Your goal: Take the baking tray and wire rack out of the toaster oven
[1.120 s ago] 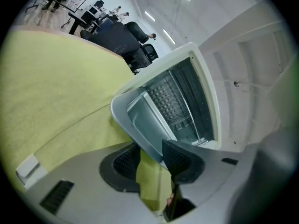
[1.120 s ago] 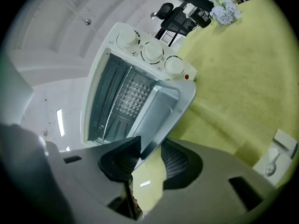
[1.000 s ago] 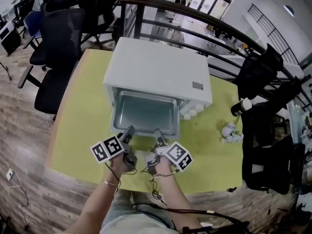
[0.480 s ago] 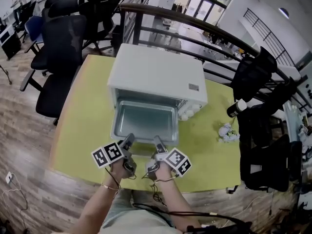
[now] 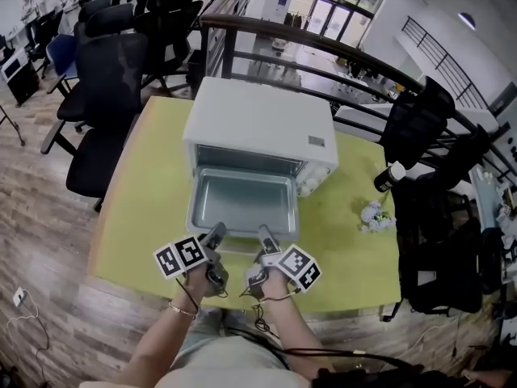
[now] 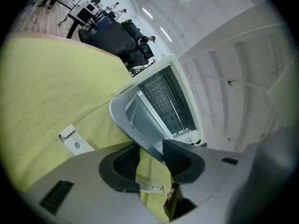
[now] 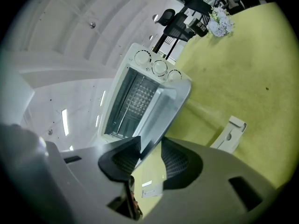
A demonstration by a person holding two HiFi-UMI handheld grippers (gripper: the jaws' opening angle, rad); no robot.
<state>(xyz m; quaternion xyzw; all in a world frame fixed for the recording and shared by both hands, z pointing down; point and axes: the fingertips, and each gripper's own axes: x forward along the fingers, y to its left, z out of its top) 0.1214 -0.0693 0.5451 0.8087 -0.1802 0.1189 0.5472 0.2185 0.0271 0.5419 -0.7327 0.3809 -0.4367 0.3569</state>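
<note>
Drawn back from the toaster oven (image 5: 258, 128), the left gripper (image 5: 216, 233) and right gripper (image 5: 264, 234) have brought the baking tray (image 5: 241, 204) farther out of its mouth. Left fingers (image 6: 126, 162) and right fingers (image 7: 175, 161) each pinch the tray's front rim, on the side away from the oven. The tray's far end lies at the oven's mouth, above the table (image 5: 137, 217).

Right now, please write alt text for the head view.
The left claw and the right claw grip the near edge of a grey metal baking tray, partly out of a white box-shaped toaster oven on a yellow-green table.
</note>
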